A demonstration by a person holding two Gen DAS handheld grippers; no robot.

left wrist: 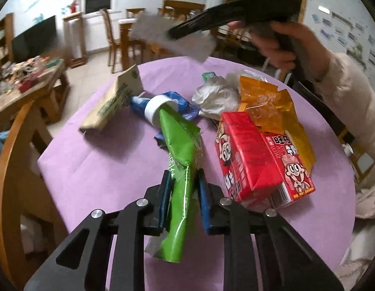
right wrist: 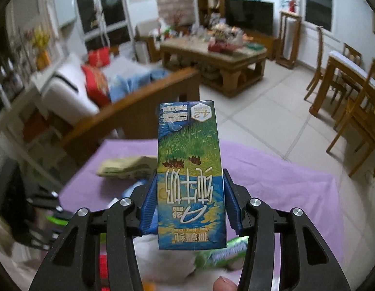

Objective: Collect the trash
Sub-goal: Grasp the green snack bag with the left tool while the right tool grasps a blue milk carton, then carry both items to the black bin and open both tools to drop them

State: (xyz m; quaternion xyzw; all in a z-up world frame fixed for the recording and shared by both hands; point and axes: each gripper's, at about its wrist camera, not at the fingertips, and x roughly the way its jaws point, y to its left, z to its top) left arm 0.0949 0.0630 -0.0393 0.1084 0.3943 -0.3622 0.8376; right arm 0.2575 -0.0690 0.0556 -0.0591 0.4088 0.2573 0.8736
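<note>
I'm gripping a green wrapper (left wrist: 181, 169) left (left wrist: 182, 181), milk carton (right wrist: 190, 177) right (right wrist: 190, 194); red carton (left wrist: 255, 160) at three o'clock and more are waiting.

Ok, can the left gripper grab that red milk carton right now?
Probably not yet. The left gripper has its jaws shut on the green wrapper, so they are occupied. The red milk carton stands close beside it on the purple tablecloth, nothing between, so it looks reachable once the wrapper is dropped.
</note>
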